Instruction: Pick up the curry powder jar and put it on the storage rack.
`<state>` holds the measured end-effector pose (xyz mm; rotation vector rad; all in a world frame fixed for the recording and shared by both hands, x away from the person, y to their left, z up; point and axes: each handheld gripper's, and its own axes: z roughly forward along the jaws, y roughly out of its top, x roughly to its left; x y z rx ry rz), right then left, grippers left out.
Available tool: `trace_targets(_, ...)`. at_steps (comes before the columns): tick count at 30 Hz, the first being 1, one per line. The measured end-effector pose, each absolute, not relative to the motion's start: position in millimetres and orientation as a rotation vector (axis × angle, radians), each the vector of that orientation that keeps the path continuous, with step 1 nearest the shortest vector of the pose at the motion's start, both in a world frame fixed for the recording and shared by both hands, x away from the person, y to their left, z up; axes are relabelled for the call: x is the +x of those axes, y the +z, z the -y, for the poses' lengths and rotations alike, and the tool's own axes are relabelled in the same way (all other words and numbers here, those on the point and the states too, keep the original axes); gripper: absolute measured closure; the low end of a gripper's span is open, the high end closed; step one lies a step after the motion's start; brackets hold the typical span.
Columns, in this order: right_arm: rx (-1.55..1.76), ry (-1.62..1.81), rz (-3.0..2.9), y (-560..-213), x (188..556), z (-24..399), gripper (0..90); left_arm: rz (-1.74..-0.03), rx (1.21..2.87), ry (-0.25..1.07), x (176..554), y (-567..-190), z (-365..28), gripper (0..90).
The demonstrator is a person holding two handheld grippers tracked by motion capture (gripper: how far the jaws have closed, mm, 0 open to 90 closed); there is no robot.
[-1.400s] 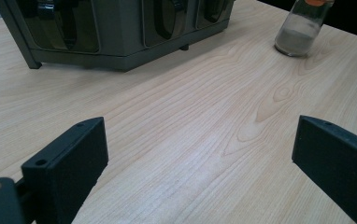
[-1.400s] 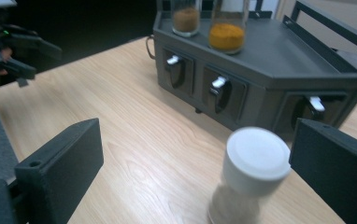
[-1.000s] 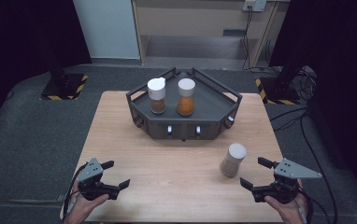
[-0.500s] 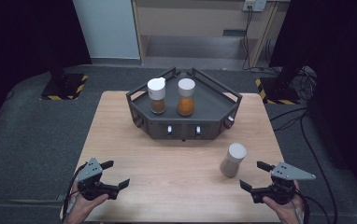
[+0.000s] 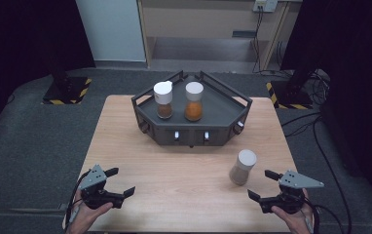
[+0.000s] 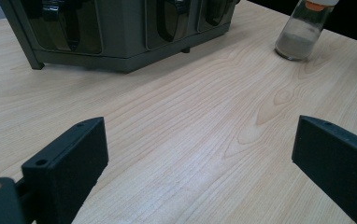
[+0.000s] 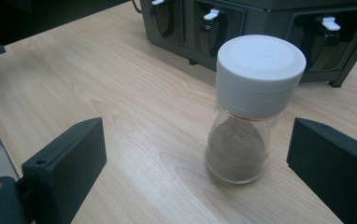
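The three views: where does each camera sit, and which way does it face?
High view: above the table, looking forward and down; both hands, left claw, right claw.
Left gripper view: on the left claw, facing the rack.
Right gripper view: on the right claw, facing the jar.
All views share this jar.

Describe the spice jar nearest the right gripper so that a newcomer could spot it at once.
On the wooden table, in front of the dark rack, near the right gripper, stands a white-capped spice jar. Unlike the two jars on the rack, it stands alone on bare wood, holding grey-brown powder.
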<state>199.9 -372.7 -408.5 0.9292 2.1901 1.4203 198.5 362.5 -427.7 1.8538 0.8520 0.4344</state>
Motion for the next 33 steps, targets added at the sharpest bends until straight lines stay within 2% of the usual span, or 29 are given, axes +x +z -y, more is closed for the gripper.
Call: trace_targets(33,0.939,1.413,-2.220,-415.1,204.2,374.7,4.9,-0.810,1.845,0.405,201.5,-429.7,-364.5,2.9)
